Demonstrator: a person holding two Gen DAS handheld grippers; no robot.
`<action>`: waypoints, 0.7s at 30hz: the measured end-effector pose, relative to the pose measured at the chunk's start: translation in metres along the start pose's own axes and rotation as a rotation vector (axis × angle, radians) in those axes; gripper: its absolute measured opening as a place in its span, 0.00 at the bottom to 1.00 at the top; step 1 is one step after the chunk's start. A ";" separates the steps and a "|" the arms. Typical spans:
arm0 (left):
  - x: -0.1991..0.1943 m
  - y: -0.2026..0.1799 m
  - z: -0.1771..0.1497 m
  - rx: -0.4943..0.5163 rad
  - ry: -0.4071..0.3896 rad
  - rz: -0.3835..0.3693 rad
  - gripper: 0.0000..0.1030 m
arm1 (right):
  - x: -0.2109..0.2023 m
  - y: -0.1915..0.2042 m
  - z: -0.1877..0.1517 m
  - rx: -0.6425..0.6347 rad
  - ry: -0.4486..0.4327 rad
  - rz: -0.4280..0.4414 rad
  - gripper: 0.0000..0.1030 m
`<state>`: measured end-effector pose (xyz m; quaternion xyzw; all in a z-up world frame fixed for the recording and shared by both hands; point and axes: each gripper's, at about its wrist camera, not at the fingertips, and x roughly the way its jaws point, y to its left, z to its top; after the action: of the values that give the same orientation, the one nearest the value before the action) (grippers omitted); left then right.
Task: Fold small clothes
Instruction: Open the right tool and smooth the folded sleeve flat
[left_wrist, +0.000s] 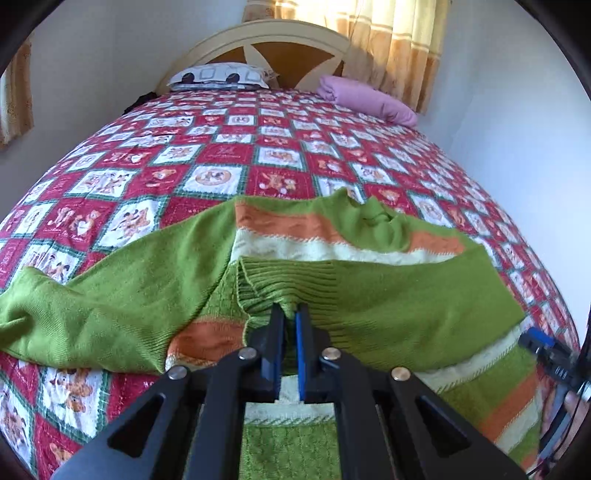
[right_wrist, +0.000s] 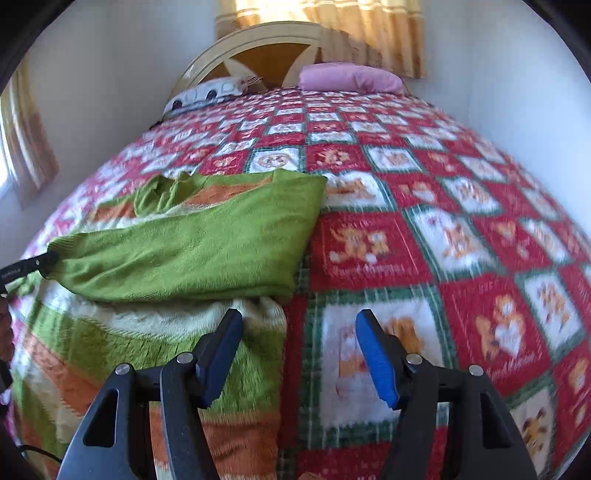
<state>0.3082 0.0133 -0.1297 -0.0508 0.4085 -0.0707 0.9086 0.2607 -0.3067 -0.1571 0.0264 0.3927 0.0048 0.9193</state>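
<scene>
Bed, daylight through yellow-orange curtains (left_wrist: 399, 40) behind the headboard (left_wrist: 273, 40).

A small green sweater (left_wrist: 369, 291) with orange and cream stripes lies on the red-and-white checked bedspread (left_wrist: 229, 155), at the near end of the bed. One sleeve (left_wrist: 110, 295) stretches out flat to the left in the left wrist view. The other sleeve (right_wrist: 192, 251) is folded across the body; the ribbed cuff end of it sits at the middle of the garment.

Left gripper (left_wrist: 290, 314): jaws closed together, pinching the ribbed green knit between the blue pads (a small ridge of fabric puckers up right at the tips). It points downward onto the sweater's middle.

Right gripper (right_wrist: 295, 325): jaws apart, nothing between them. It hangs over the right-hand edge of the sweater, the left finger (right_wrist: 221, 354) above the cream-and-green striped body, the right finger (right_wrist: 376, 354) above bare bedspread. No contact with the cloth can be made out; the view is motion-blurred.

In the right wrist view the tip of the left gripper shows at the far left edge, touching the end of the folded sleeve. In the left wrist view the right gripper shows at the lower right edge with part of a hand (left_wrist: 576, 406) behind it.

Far end of the bed: a white pillow (left_wrist: 218, 75) with black-and-grey print on the left, a pink pillow (left_wrist: 365, 98) on the right, both against the headboard. Pale walls either side.
</scene>
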 end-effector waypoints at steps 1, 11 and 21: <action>0.007 0.001 0.000 -0.003 0.013 0.011 0.06 | 0.003 0.003 0.005 -0.019 0.002 -0.031 0.62; 0.027 0.018 -0.017 -0.064 0.037 0.035 0.16 | 0.010 -0.024 0.003 0.102 0.058 -0.225 0.67; 0.016 0.007 -0.026 -0.009 0.015 0.099 0.66 | -0.007 0.036 0.051 0.019 -0.033 0.034 0.67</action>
<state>0.2999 0.0164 -0.1598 -0.0343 0.4175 -0.0241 0.9077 0.2930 -0.2732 -0.1151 0.0421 0.3769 0.0161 0.9252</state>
